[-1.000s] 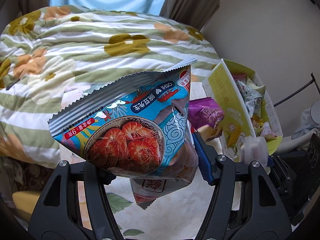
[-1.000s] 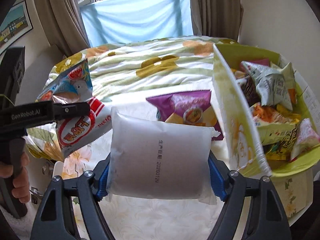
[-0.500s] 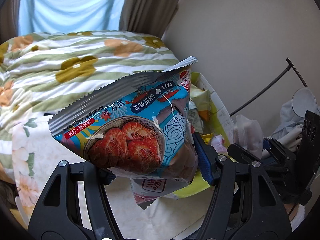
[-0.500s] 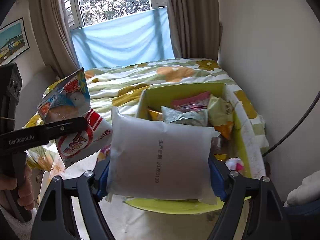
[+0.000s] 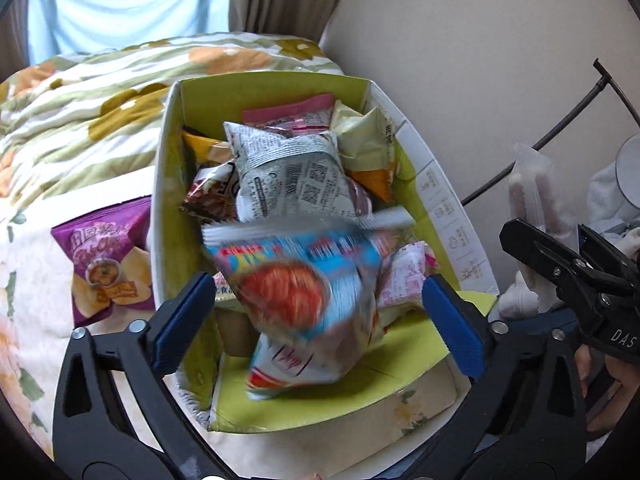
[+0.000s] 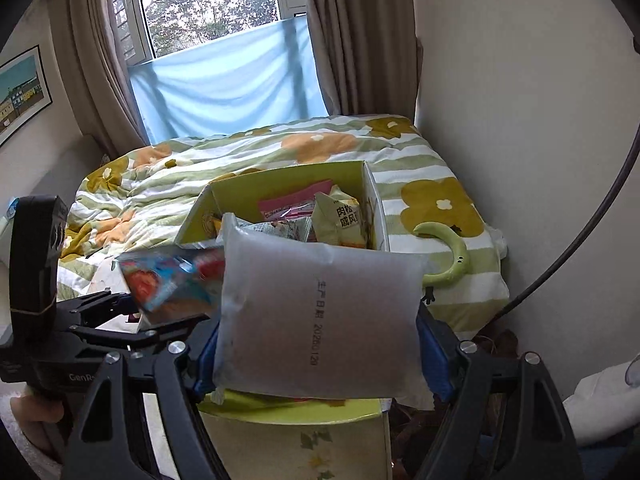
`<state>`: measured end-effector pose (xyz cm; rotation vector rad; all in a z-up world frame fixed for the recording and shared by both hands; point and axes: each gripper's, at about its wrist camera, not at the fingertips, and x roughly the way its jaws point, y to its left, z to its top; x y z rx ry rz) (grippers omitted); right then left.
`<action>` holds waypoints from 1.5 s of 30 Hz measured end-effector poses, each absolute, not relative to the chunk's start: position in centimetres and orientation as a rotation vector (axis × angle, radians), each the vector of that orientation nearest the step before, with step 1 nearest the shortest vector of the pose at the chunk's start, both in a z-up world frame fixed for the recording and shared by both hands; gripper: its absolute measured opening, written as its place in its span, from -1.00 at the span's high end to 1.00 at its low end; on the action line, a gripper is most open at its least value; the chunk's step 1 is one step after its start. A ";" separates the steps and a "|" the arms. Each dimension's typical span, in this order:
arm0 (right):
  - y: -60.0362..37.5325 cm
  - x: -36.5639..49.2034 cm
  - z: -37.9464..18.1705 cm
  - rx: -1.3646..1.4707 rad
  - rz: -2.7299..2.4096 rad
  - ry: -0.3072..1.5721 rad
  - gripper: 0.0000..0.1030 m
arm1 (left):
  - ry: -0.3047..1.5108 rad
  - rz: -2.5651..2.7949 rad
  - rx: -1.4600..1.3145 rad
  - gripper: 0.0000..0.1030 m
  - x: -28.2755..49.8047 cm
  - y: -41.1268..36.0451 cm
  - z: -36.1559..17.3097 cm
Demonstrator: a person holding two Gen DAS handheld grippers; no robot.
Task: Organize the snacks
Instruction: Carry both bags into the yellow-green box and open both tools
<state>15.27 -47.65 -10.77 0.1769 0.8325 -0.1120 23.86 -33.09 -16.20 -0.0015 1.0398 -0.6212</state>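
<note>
While the left gripper [image 5: 316,308] hangs just above the near end of the yellow-green snack box [image 5: 276,84], its blue pads stand wide apart and the blue shrimp-chip packets [image 5: 300,300] sit between them, motion-blurred and touching neither pad, so they look to be falling free toward the box. By my reading the step in hand is the drop-off: two loads brought to the box, the left one let go. Whether the packets will land fully inside I cannot tell; they hang over the near wall, above the pile already in the box.

That pile fills much of the box: a grey-and-white printed bag [image 5: 288,176] in the middle, a pink packet [image 5: 288,112] against the far wall, a pale yellow-green bag [image 5: 364,140] at the far right corner. Outside the box, just beside its left wall, a purple chip bag [image 5: 108,264] lies on the floral bedspread [image 5: 80,120].

The right gripper [image 6: 320,352], near the box's near wall, is clamped on a frosted white pouch [image 6: 320,316], its pads pressed to both side edges. Next, I judge, that pouch must be carried forward over the box's open top and the fingers spread there; after that the purple bag outside the left wall is the likely pick. One risk: the heap sits high, so a light pouch may slide off toward the low near flap.
</note>
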 end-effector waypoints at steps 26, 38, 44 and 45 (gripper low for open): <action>-47.5 20.2 -14.3 0.239 0.078 0.943 -0.74 | 1.023 -0.332 -0.104 -0.99 19.4 -24.7 -14.1; -46.1 17.9 -14.0 0.219 0.103 0.862 -0.95 | 1.015 -0.260 -0.177 -0.99 17.2 -20.7 -14.7; -44.0 18.0 -12.4 0.203 0.144 0.834 -0.95 | 0.979 -0.247 -0.179 -0.99 17.9 -18.7 -13.7; -43.4 18.0 -12.1 0.198 0.148 0.831 -0.95 | 0.981 -0.248 -0.180 -0.99 18.2 -18.4 -13.7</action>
